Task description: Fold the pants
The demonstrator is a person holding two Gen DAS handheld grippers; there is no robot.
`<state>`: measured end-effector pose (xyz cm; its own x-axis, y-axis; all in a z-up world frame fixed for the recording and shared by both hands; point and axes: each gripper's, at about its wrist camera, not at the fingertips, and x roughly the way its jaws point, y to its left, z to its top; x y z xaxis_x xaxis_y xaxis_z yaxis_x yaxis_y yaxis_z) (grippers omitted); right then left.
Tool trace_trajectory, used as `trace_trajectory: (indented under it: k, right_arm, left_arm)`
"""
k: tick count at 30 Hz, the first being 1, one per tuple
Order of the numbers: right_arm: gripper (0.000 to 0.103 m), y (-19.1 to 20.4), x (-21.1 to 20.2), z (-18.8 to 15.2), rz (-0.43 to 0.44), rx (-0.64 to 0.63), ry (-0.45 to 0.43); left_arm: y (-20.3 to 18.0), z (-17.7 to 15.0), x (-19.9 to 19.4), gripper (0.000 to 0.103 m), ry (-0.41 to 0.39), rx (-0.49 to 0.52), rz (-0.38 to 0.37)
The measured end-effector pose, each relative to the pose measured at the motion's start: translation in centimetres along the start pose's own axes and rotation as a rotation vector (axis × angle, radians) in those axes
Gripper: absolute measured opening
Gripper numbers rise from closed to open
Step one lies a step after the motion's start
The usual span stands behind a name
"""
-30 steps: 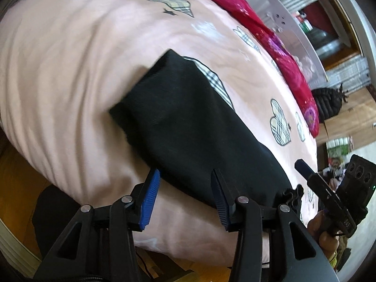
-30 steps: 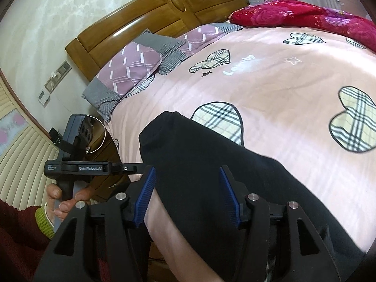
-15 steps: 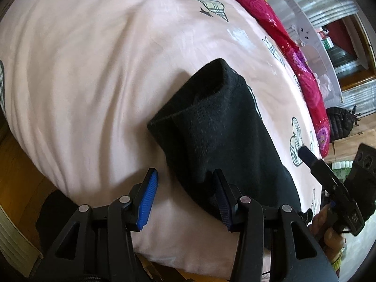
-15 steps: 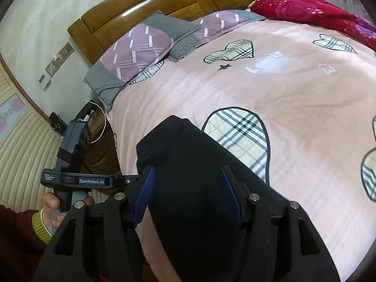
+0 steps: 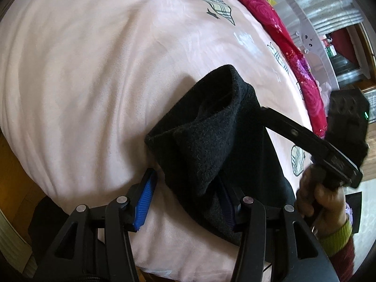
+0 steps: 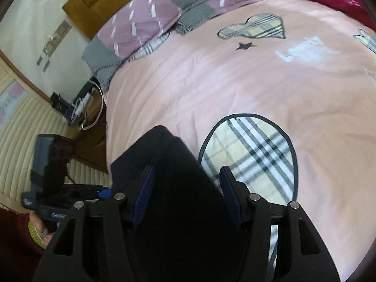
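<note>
The black knit pants [image 5: 211,155] lay bunched on the pink quilted bed cover with plaid heart patches [image 5: 82,70], running from the middle of the left wrist view to its lower right, their open end turned up in a loose fold. The left tongs [image 5: 185,199] stood spread and had just been widening; a flap of cloth lay between the blue ribbed pads [image 5: 144,202], draped over the right one, with bare cover beside the left one, so nothing was pinched. In the right wrist view the right tongs [image 6: 186,197] also stood spread at lower centre, dark cloth filling the gap, though whether the pads pressed it could not be told. The other tool and the hand [image 5: 317,202] holding it showed at right. The likely trouble from here: thick, slack fabric could slip or be caught in one layer only, so that the fold dragged crooked, or the bed cover could be nipped along with it.
</note>
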<state>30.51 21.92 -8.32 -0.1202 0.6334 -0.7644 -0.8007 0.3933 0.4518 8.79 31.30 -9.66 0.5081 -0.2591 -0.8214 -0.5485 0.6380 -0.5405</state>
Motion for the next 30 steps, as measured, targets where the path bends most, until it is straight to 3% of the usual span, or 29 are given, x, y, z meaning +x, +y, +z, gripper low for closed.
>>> trace_trajectory:
  k: [8, 12, 14, 19, 30]
  right_arm:
    - [0.057, 0.0, 3.6, 1.4, 0.028, -0.055, 0.107]
    - [0.038, 1.2, 4.1, 1.2, 0.030, -0.104, 0.107]
    - [0.032, 1.5, 3.9, 1.1, 0.031, -0.110, 0.099]
    - [0.023, 2.2, 1.3, 0.6, 0.053, -0.113, 0.047]
    - [0.023, 2.7, -9.9, -2.4, 0.099, -0.061, -0.158]
  left_arm:
    - [-0.2, -0.3, 0.2, 0.049, -0.022, 0.015, 0.025]
    - [-0.5, -0.1, 0.2, 0.042, -0.036, 0.032, 0.046]
    - [-0.6, -0.2, 0.0, 0.031, -0.043, 0.038, 0.042]
    - [-2.1, -0.3, -1.4, 0.020, -0.058, 0.072, 0.007]
    - [-10.1, -2.1, -7.3, 0.018, -0.154, 0.264, -0.114]
